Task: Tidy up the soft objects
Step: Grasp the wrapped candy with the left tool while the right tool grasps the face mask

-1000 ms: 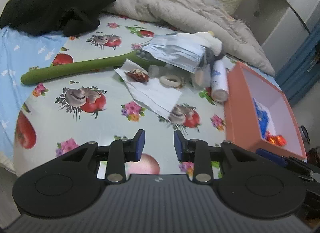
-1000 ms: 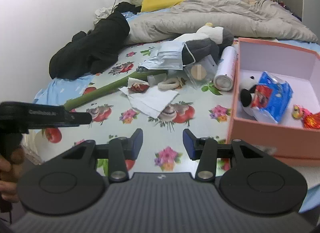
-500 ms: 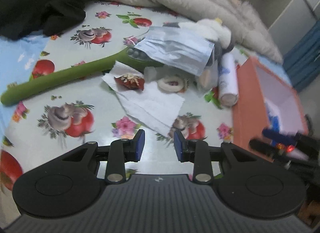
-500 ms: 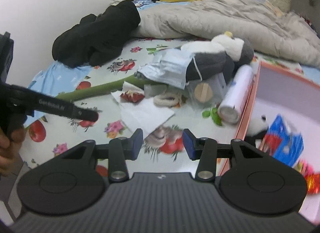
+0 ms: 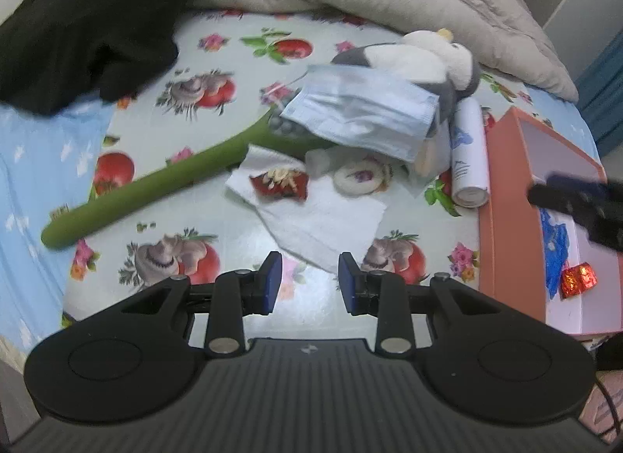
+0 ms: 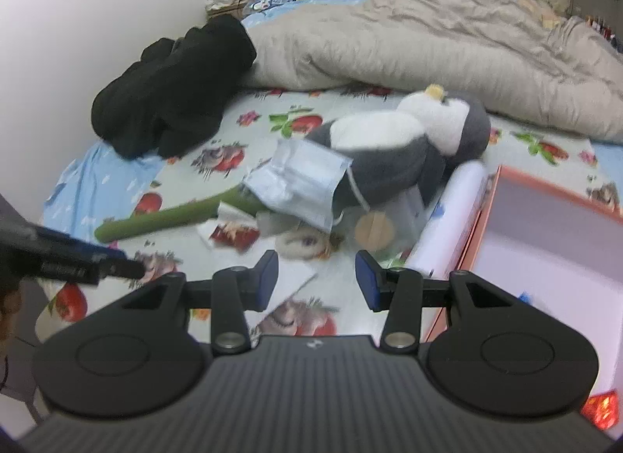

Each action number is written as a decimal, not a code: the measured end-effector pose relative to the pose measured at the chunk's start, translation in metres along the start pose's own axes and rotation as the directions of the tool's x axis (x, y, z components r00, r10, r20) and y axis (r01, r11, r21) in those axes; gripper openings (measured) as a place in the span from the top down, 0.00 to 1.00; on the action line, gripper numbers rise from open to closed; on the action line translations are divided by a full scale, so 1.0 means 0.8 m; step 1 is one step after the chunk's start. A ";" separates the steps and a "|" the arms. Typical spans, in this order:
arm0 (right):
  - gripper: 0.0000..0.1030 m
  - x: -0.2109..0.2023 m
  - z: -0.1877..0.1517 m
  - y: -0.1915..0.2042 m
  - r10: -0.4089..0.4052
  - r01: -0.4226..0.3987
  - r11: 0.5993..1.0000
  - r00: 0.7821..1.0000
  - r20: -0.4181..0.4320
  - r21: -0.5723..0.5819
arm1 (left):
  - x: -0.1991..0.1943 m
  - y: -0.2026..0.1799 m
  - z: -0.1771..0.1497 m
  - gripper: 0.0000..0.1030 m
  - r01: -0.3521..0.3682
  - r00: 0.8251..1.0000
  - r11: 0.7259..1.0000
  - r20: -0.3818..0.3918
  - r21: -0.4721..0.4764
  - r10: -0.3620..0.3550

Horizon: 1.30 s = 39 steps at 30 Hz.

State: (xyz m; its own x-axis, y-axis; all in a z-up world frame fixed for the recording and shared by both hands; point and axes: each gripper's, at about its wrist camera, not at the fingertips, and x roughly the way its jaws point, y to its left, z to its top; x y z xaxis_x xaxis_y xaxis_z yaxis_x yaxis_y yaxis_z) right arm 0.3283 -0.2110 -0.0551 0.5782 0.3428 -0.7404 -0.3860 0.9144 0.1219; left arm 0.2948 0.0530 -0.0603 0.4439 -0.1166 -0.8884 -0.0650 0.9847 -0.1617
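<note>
Both grippers hover above the fruit-print cloth (image 5: 163, 149) with jaws parted and nothing between them: the left gripper (image 5: 305, 281) over the near edge of a white tissue (image 5: 323, 219), the right gripper (image 6: 317, 277) near the orange box (image 6: 483, 227). The penguin plush (image 6: 405, 145) lies far on the cloth, a blue face mask (image 5: 362, 114) draped against it, with a green stick (image 5: 155, 188) stretching left.

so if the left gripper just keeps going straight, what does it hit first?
Likely the white tissue lying just ahead of the open left gripper; beyond it sit the red wrapper and the mask. Depth is unclear.
</note>
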 end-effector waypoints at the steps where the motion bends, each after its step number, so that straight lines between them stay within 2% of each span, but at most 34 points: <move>1: 0.54 0.001 0.007 0.000 -0.006 0.006 1.000 1.000 0.003 -0.007 | -0.003 -0.003 0.002 0.64 0.026 1.000 1.000 0.006 -0.006 -0.026; 4: 0.54 0.009 0.024 -0.006 -0.010 0.010 1.000 1.000 0.012 0.016 | -0.007 -0.005 -0.001 0.64 0.057 0.998 0.998 0.037 0.003 -0.058; 6: 0.54 0.018 0.032 -0.011 0.009 -0.009 0.999 1.000 0.017 0.040 | 0.002 0.001 -0.006 0.56 0.071 0.997 0.997 0.040 -0.002 -0.071; 8: 0.54 0.031 0.038 -0.014 0.023 -0.025 0.998 0.999 0.027 0.062 | 0.016 0.013 -0.007 0.56 0.082 0.996 0.996 0.044 -0.017 -0.081; 13: 0.44 0.072 0.043 -0.021 0.055 -0.058 0.993 0.998 0.035 0.100 | 0.065 0.040 -0.004 0.56 0.034 0.994 0.999 0.107 -0.011 -0.033; 16: 0.43 0.099 0.044 -0.030 0.083 -0.086 0.988 0.996 0.030 0.128 | 0.098 0.058 0.002 0.56 0.032 0.991 0.998 0.130 -0.057 -0.024; 18: 0.39 0.115 0.045 -0.036 0.082 -0.086 0.987 0.996 0.032 0.134 | 0.118 0.067 0.009 0.49 0.025 0.990 0.996 0.142 -0.086 -0.013; 23: 0.39 0.152 0.048 -0.058 0.082 -0.088 0.980 0.996 0.044 0.180 | 0.163 0.073 0.022 0.45 0.045 0.981 0.993 0.191 -0.107 -0.024; 25: 0.39 0.163 0.048 -0.060 0.090 -0.097 0.980 0.995 0.049 0.172 | 0.178 0.068 0.023 0.39 0.043 0.979 0.995 0.203 -0.087 -0.025; 26: 0.39 0.167 0.048 -0.062 0.102 -0.109 0.979 0.994 0.051 0.175 | 0.186 0.066 0.022 0.33 0.029 0.980 0.996 0.201 -0.088 -0.011; 27: 0.39 0.174 0.047 -0.064 0.120 -0.127 0.975 0.992 0.047 0.183 | 0.193 0.065 0.021 0.33 0.034 0.980 0.995 0.200 -0.090 -0.016; 29: 0.39 0.185 0.046 -0.065 0.150 -0.156 0.969 0.988 0.041 0.193 | 0.208 0.060 0.020 0.32 0.039 0.980 0.998 0.198 -0.058 -0.026; 33: 0.39 0.204 0.043 -0.063 0.143 -0.146 0.973 0.989 0.031 0.177 | 0.227 0.048 0.018 0.32 -0.002 0.974 1.000 0.225 0.004 0.001; 37: 0.43 0.209 0.042 -0.063 0.137 -0.143 0.971 0.989 0.047 0.192 | 0.231 0.031 0.015 0.32 -0.068 0.955 0.995 0.292 0.069 0.044; 39: 0.46 0.208 0.040 -0.060 0.122 -0.129 0.976 0.991 0.053 0.178 | 0.235 0.026 0.014 0.32 -0.100 0.954 0.991 0.292 0.086 0.070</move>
State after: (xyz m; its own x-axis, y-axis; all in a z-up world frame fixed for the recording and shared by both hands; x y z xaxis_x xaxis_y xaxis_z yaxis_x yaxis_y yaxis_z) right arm 0.4660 -0.1910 -0.1630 0.5644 0.4624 -0.6838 -0.3234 0.8860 0.3322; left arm 0.3871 0.0531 -0.2258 0.6798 -0.0041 -0.7334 -0.0316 0.9989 -0.0349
